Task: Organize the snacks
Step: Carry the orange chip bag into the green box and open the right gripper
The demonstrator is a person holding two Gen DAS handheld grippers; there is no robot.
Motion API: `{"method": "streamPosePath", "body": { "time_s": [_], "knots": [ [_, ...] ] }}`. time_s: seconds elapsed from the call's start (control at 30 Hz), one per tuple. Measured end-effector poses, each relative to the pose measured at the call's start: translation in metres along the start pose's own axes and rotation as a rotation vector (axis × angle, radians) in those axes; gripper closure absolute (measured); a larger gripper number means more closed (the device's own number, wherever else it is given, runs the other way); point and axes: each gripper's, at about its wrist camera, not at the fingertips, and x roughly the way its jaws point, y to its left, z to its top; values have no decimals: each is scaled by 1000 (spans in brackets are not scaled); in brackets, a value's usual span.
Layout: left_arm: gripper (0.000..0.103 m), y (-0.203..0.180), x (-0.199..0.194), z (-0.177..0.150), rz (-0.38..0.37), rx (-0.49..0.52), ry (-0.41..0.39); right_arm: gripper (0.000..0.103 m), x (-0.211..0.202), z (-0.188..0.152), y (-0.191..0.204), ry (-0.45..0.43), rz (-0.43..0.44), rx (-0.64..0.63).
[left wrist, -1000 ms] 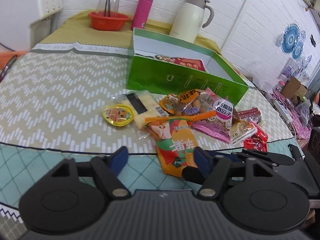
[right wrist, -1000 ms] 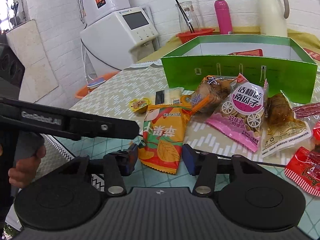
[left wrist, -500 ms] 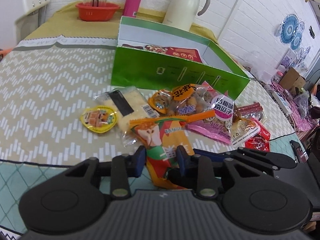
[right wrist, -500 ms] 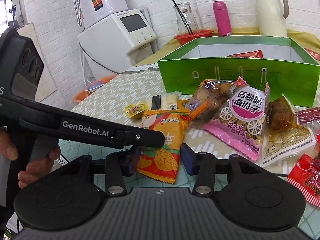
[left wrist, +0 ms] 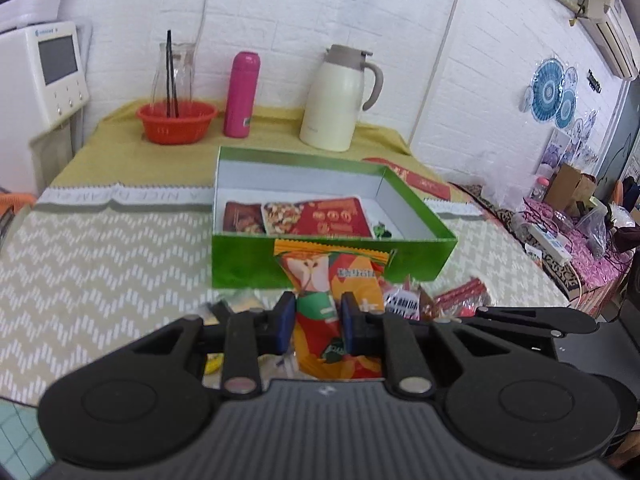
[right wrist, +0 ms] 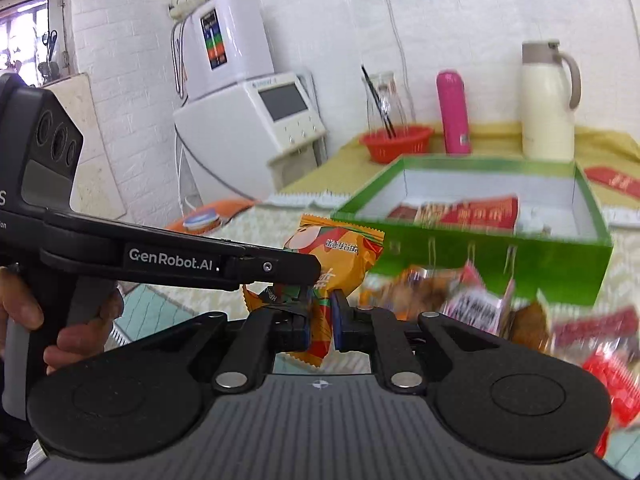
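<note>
Orange snack packet (left wrist: pixel 320 304) held off the table (left wrist: pixel 100 248), pinched between both tools at once: the left hand-held gripper (left wrist: pixel 316 316) clamps its lower half, and the right hand-held gripper (right wrist: pixel 322 320) clamps the same packet from the other side; both sets of jaws are closing on the wrapper. The packet's long axis runs from 6 to 12 o'clock, its serrated top edge pointing at the green box (left wrist: pixel 416 248), which lies at 12 o'clock from the left tool and nearer 1 o'clock from the right. Both hands are about equally near. Blur smears the loose snacks (right wrist: pixel 480 304) on the table; the packet's bottom is cut off behind the gripper bodies.
</note>
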Motion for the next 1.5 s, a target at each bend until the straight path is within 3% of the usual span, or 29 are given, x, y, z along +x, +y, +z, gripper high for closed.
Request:
{"method": "streamPosePath", "body": {
  "time_s": [0.2,0.37,0.67,0.9,0.93,0.97,1.0,1.13,1.23,1.3,1.37,1.5],
  "knots": [
    [88,5,21,43,-13,12,-63,84,14,36,-21,-68,-34,-12],
    [88,11,57,67,-3,33,-46,83,39,53,-44,-64,-51,28],
    [88,39,120,80,5,5,39,83,89,58,-82,13,-49,106],
    [86,52,144,78,31,6,76,83,116,54,-94,63,-34,114],
    [86,53,146,77,36,5,75,78,118,53,-94,66,-33,117],
    [74,54,146,76,45,4,67,72,121,52,-95,69,-32,119],
    [38,55,145,76,52,4,54,61,122,52,-95,69,-36,115],
    [34,54,129,79,52,-20,-42,2,116,51,-91,13,-52,69],
    [25,52,121,85,113,-58,-50,0,107,51,-88,-38,-61,29],
    [10,50,116,85,169,-45,-66,0,103,51,-87,-47,-80,21],
    [9,48,111,83,211,-28,-82,0,100,50,-88,-44,-90,35],
    [9,46,103,80,225,-22,-78,0,92,49,-88,-38,-108,45]
  ]
}}
